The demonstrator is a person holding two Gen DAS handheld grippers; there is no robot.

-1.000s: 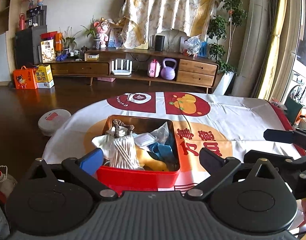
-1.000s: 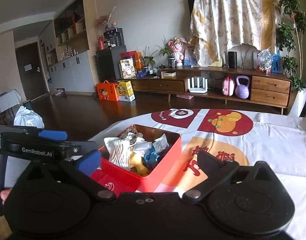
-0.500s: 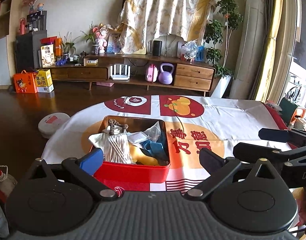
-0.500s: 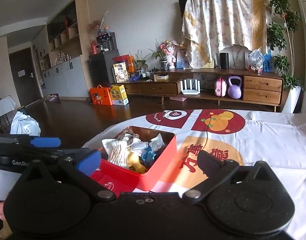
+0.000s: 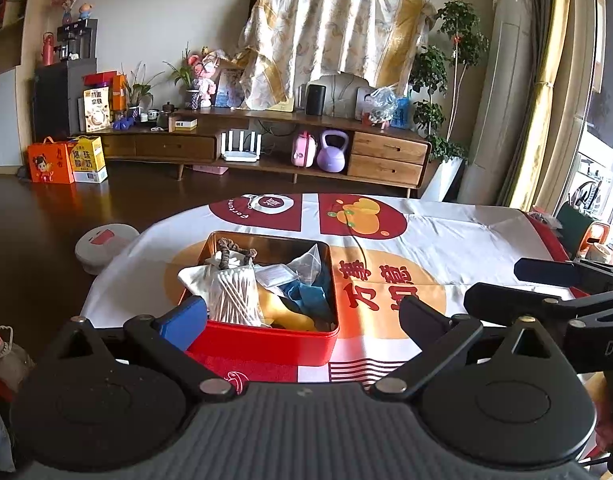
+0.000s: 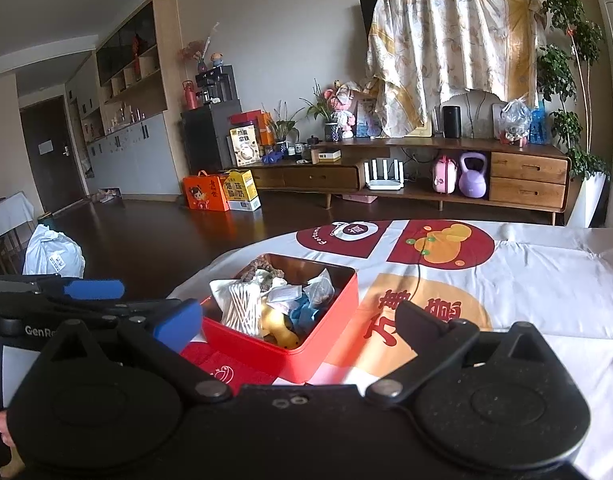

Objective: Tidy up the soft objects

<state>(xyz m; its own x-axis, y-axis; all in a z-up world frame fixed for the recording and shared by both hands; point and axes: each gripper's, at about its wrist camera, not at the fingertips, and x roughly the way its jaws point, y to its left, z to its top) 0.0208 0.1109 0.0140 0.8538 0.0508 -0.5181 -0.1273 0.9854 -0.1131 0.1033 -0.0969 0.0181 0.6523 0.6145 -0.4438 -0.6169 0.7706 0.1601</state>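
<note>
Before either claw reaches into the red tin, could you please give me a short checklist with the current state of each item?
1. Left claw open and empty: ok.
2. Right claw open and empty: ok.
3. Red tin flat on the tablecloth, lid off: ok.
4. Cotton swab bag on top, reachable: ok.
5. Bare cloth beside the tin for sorting: ok.
6. What lies under the pile: cannot tell.

Tin [image 5: 266, 336]: glossy red outside, coppery reflective metal inside. Tablecloth [image 5: 446, 236]: matt white cloth, creased, printed red and orange. Swabs [image 5: 234, 296] in clear shiny plastic; cabinet [image 6: 526, 178] smooth wood; grippers [image 5: 302, 316] matt black plastic.
</note>
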